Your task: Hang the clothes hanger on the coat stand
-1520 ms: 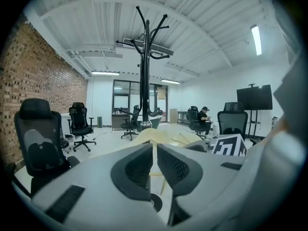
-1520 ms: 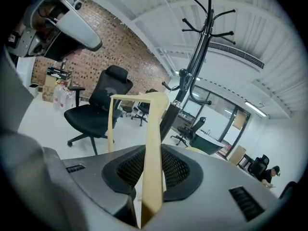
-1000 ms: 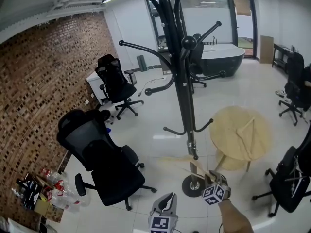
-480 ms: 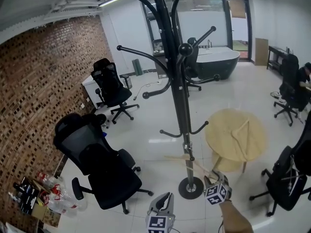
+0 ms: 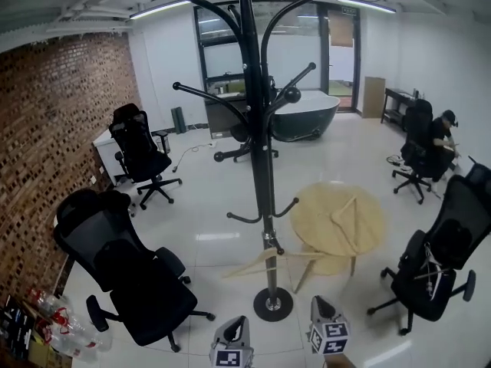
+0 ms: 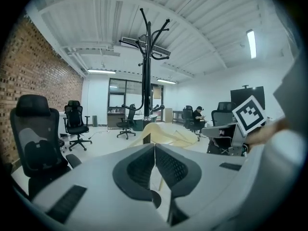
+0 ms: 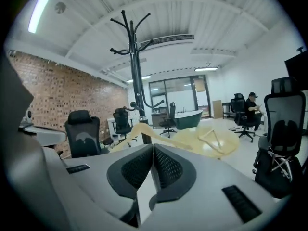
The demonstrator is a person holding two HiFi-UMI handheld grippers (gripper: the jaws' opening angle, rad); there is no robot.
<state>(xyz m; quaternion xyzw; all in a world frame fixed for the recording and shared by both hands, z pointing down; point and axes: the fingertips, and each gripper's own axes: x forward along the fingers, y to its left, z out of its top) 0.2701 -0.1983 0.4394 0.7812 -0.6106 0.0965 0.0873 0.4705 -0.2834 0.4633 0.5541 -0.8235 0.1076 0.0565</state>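
Hanger (image 5: 245, 267) looks hung on the low hook (image 5: 275, 245) of the coat stand (image 5: 257, 129), so you're at pull-back. L tool (image 6: 154, 148) is pressed together, empty. R tool (image 7: 153, 148) just snapped together, empty too. Next, prob: spread R tool for the 2nd hanger (image 5: 343, 219) on the desk (image 5: 311, 209).

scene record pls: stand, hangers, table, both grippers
coat stand: black, upright on the floor
hanger 1: wooden, appears hung low on the stand
hanger 2: wooden, lying on the round table
left gripper: shut, empty
right gripper: jaws just closed, nothing between them
contact: neither gripper touches the stand or a hanger
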